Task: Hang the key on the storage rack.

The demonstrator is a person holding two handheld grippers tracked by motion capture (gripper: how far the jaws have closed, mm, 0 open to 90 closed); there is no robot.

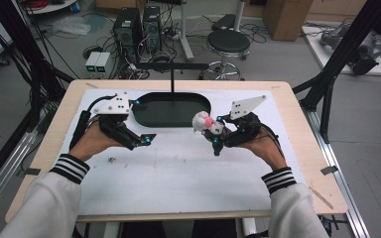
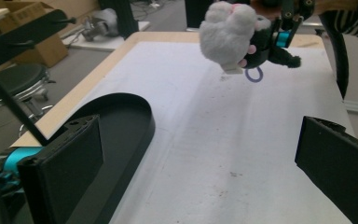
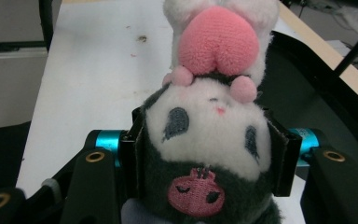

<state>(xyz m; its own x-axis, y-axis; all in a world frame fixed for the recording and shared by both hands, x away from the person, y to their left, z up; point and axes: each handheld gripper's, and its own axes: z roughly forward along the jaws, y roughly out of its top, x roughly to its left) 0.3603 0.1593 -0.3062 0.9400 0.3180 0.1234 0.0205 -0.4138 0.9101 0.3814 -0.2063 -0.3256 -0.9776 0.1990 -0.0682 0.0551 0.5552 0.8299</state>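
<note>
Plush toy (image 3: 207,135), a black-and-white stuffed animal with a pink heart at its chest, sits clamped by the head between the fingers of the right gripper (image 1: 217,134). It hangs clear of the white tabletop (image 1: 178,168), just in front of the black oval tray (image 1: 171,110). In the left gripper view the toy (image 2: 228,35) dangles above the mat, its pale body sticking out free to one side.

The left gripper (image 1: 141,140) hovers near the tray's left end with its fingers (image 2: 65,163) spread wide and nothing between them.

The grip looks like the weak point. Soft stuffing gives under pressure, so the head could squeeze out from between the pads if the hand tilts or swings quickly, and the toy would drop onto the tabletop short of the tray. The loose body could also catch on the tray's rim or on the post (image 1: 172,79) standing behind it if carried across too low. A handover to the left gripper risks a miss, since the toy may swing.
</note>
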